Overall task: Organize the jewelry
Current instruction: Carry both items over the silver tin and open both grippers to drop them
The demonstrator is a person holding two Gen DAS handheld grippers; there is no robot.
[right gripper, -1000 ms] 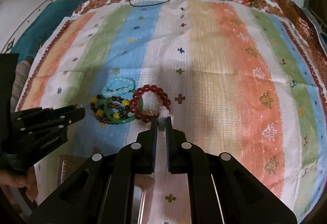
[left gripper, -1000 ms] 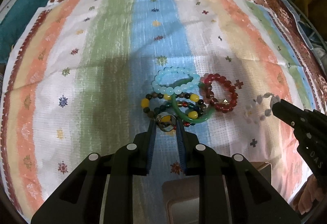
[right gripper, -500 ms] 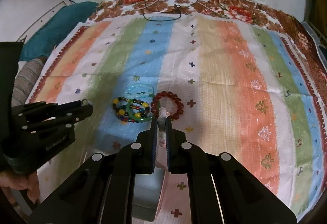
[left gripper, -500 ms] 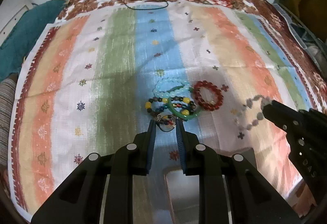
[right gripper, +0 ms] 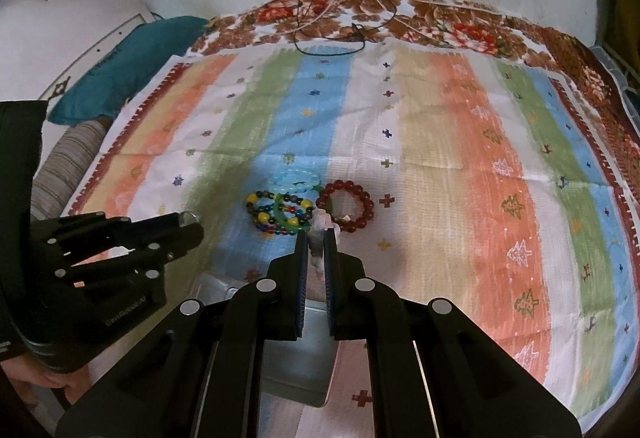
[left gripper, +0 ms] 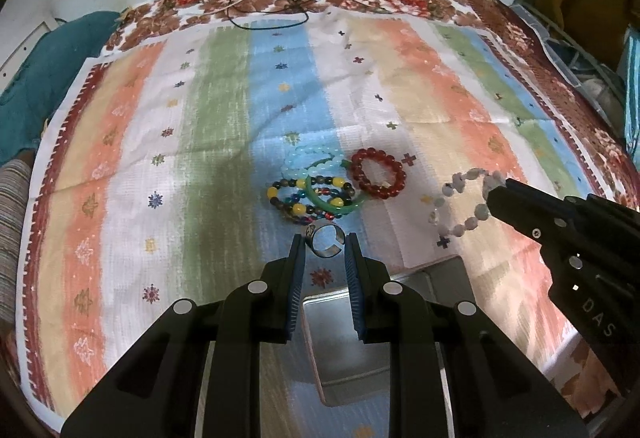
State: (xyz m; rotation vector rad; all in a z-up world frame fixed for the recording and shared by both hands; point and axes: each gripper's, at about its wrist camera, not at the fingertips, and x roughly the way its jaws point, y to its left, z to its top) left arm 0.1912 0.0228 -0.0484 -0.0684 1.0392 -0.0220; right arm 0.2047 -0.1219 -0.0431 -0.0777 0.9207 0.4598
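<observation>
jewelry sits on a striped cloth: a small heap with a red bead bracelet, a pale blue bead bracelet, a green bangle and a multicoloured bead bracelet, all lying flat and overlapping near the blue stripe. the left gripper pinches a silver ring between its tips, the ring's opening facing the camera. the right gripper is pressed together on a white bead bracelet, whose loop hangs slack from the tips above the cloth. a metal tin lies below both grippers. the right gripper's body reads "das"; the left one's lettering is too blurred to read.
</observation>
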